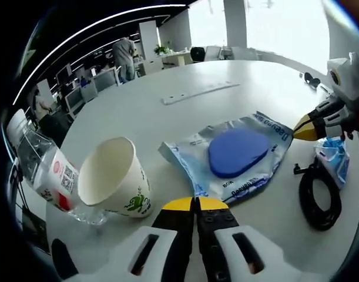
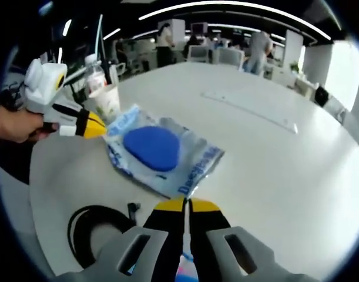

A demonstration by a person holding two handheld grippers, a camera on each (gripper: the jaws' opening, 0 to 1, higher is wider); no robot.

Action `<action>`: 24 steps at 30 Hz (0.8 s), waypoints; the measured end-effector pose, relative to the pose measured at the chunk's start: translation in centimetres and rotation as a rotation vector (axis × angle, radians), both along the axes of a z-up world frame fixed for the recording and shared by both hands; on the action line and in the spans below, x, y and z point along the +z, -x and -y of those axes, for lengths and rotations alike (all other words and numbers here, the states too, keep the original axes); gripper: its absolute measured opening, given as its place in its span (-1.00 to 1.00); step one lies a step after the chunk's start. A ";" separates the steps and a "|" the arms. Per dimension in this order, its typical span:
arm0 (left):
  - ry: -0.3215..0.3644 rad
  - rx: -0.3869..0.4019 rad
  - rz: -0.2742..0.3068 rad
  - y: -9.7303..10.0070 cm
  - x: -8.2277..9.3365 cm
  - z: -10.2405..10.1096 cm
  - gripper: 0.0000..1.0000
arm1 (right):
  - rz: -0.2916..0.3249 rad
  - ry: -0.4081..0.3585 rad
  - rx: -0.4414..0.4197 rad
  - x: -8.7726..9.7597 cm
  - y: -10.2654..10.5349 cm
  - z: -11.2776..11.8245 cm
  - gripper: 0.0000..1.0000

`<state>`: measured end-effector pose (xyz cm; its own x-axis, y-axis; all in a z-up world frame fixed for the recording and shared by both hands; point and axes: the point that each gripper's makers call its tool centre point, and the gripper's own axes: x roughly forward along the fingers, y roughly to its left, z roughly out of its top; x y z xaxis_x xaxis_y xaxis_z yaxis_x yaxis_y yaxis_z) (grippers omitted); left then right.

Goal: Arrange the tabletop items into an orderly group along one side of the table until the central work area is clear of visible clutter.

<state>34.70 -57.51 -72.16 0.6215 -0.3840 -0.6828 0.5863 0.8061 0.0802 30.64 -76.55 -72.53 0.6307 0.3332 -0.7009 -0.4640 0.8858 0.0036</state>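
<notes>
Left gripper [image 1: 195,204] clenched at pouch [image 1: 238,155] edge; right gripper [image 2: 185,205] clenched; cable [image 2: 94,232] half-hidden

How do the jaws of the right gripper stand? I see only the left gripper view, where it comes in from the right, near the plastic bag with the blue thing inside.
Observer: In the right gripper view, the right gripper has its jaws closed together. The tips are at the edge of the plastic bag. I cannot tell whether they pinch it.
Operator: And the bottle beside the cup, does it have a cap? My view cuts off its top.
Observer: Yes. The bottle has a pale cap on, and it stands upright just behind the paper cup.
</notes>
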 end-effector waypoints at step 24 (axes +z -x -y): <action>0.021 0.051 -0.031 -0.5 -0.5 -1.0 -0.97 | 0.014 0.015 -0.001 -0.3 -0.9 -0.6 -1.00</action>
<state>35.21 -56.50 -72.69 0.6195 -0.3673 -0.6937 0.5465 0.8362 0.0453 31.50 -75.98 -72.81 0.6407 0.3222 -0.6969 -0.4632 0.8861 -0.0161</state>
